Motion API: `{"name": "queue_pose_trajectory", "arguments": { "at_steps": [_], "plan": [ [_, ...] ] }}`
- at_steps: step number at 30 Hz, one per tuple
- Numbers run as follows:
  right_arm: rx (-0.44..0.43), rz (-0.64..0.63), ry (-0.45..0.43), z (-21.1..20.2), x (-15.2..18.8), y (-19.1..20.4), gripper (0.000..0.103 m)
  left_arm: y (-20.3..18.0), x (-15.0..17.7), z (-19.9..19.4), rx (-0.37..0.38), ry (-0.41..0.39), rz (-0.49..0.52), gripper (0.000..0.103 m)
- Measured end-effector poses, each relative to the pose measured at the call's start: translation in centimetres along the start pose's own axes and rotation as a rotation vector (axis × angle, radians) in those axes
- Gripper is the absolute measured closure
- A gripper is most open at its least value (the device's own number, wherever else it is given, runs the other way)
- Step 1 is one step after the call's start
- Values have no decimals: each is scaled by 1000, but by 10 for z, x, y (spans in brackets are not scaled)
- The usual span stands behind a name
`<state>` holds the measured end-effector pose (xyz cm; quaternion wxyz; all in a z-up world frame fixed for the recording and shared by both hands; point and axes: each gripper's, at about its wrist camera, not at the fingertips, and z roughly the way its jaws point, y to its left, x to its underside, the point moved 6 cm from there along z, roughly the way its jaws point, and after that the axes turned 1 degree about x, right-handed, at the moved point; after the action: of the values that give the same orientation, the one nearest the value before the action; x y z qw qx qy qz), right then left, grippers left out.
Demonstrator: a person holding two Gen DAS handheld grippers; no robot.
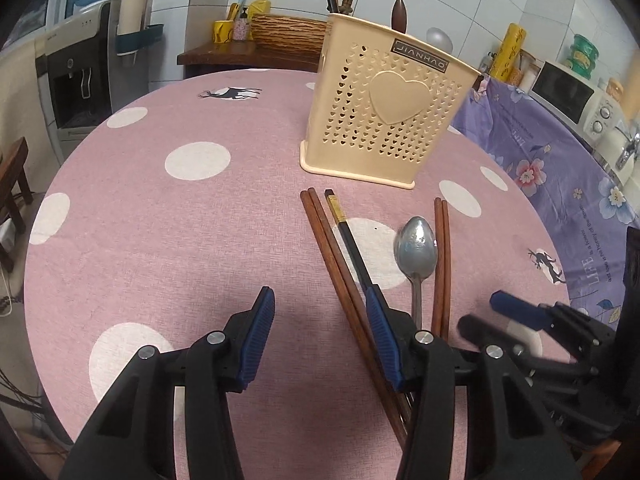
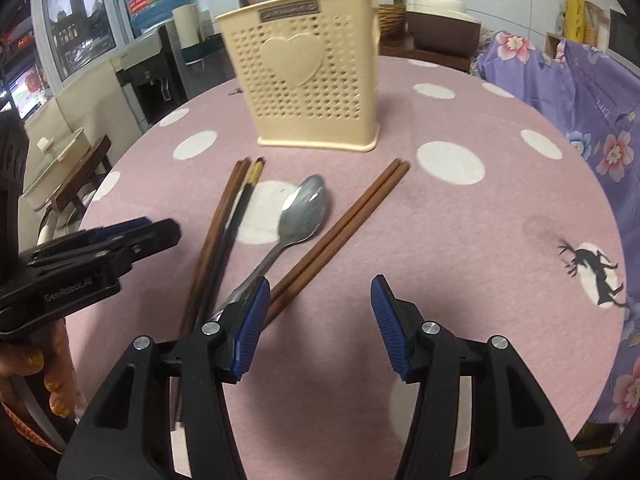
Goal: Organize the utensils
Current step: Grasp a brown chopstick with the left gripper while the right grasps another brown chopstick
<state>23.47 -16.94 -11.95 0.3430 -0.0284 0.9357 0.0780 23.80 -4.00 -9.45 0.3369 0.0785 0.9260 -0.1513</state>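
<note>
My left gripper (image 1: 320,336): open, nothing in it.
My right gripper (image 2: 320,324): open, nothing in it.
Spoon (image 1: 416,250): flat on the bench (image 1: 160,240), between brown chopsticks (image 1: 442,264).
Utensil holder (image 1: 384,108): stands just behind them.

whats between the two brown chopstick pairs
A black chopstick and the spoon, seen in both wrist views.
</note>
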Motion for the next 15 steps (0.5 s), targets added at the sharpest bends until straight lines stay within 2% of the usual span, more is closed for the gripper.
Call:
{"name": "queue_pose_trajectory", "arguments": {
  "at_steps": [4, 7, 11, 15],
  "plan": [
    [16, -48, 54, 12, 13, 20, 50, 4, 4, 3, -1, 16, -22, 55],
    [56, -70, 59, 12, 14, 25, 47, 5, 7, 3, -3, 24, -26, 55],
    [74, -109, 97, 12, 15, 25, 47, 3, 10, 4, -15, 29, -10, 55],
    [102, -132, 137, 4, 20, 9, 47, 0, 13, 4, -16, 43, 9, 55]
  ]
}}
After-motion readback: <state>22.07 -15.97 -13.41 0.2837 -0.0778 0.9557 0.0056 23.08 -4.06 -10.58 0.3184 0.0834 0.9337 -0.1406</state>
